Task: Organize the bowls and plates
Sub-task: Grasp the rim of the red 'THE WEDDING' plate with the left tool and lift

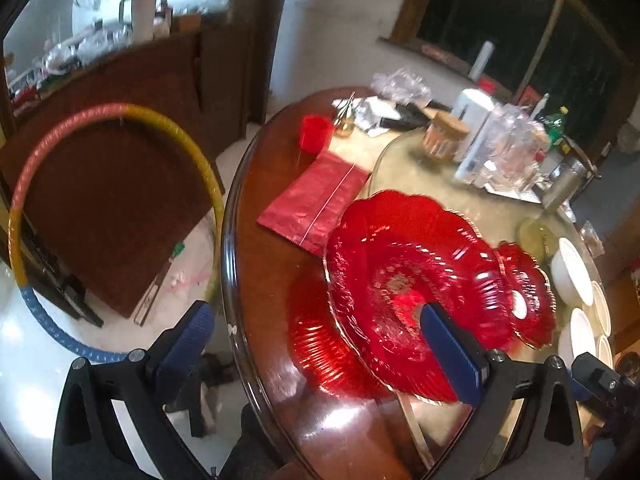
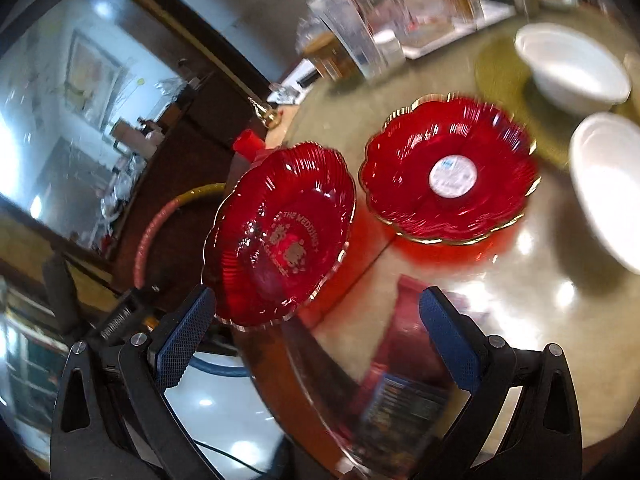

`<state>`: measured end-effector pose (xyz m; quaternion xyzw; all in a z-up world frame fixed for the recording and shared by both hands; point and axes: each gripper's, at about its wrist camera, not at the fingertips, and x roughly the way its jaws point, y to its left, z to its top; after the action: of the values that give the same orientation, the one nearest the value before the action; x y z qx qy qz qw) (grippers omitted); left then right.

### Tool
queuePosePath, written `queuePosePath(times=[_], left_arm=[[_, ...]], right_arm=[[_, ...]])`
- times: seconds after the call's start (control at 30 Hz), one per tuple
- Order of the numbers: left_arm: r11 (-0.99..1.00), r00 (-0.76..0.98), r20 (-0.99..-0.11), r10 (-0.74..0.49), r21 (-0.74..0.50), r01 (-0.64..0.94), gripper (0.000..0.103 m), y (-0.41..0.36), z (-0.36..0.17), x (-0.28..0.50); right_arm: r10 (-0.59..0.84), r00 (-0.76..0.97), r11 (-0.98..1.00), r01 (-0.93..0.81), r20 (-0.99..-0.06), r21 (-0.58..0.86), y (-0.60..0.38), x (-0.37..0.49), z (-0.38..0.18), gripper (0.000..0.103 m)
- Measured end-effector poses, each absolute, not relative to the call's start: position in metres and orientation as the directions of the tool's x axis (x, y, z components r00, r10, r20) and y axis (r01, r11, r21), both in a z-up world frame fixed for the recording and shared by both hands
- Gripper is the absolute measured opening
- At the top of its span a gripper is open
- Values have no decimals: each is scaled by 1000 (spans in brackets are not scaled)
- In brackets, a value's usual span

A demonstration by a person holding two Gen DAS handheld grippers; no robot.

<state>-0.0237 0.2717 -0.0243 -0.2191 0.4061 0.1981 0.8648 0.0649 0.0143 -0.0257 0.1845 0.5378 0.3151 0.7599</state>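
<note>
Indoor artificial light, moderate brightness. Strong specular glare on the glossy desk [image 2: 520, 280] and on the pale floor [image 1: 24, 360]. The window [image 1: 520, 20] is dark. Motion blur throughout, heaviest on the white bowls [image 2: 576, 68] in the right wrist view. Fisheye bending and black vignetting at all frame edges.

Both the left tongs [image 1: 320, 332] and right tongs [image 2: 316, 320] had black angular frames, 2 blue cross-hatched pads [image 2: 182, 340] each, and round silver screws [image 2: 495, 342].
</note>
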Motion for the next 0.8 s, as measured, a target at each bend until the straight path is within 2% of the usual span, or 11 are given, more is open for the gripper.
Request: queuePosePath(times=[0.2,0.27,0.3,0.37,0.4,0.47,0.5,0.53,0.63,0.67,0.8], left_arm=[[820,568,-816,111,-247,-515,102,280,-43,-3],[821,569,-817,95,-258,-508,100,281,-45,3],[822,568,-817,97,-256,-509,98,280,-47,5],[823,559,-824,91,-254,-508,73,281,-52,9],[826,549,-832,84,-250,-505,66,280,-55,12],[833,529,-845,70,-242,-497,43,280,-62,18],[836,520,-852,69,-235,-496,40,279,-66,20],[839,509,-858,68,-227,-494,39,278,-69,21],[841,491,-869,58,-222,-493,19,277,-77,23],[840,497,-866,57,-227,-492,19,277,-77,24],[841,508,-858,77,-218,-496,18,275,-76,24]], right_arm=[[720,169,694,-178,-673,698,26,81,-48,95],[722,156,692,-159,-675,704,32,86,-55,78],[720,150,694,-149,-677,705,33,87,-56,74],[716,137,698,-131,-684,704,37,91,-64,54],[708,134,706,-126,-694,696,39,92,-67,50],[702,140,712,-111,-698,694,40,95,-72,48],[701,143,713,-108,-699,693,41,96,-74,47],[697,144,717,-105,-702,689,42,97,-76,41],[672,157,740,-105,-724,664,44,100,-78,21],[656,165,755,-112,-737,647,45,99,-78,15],[616,184,788,-144,-766,599,50,98,-76,13]])
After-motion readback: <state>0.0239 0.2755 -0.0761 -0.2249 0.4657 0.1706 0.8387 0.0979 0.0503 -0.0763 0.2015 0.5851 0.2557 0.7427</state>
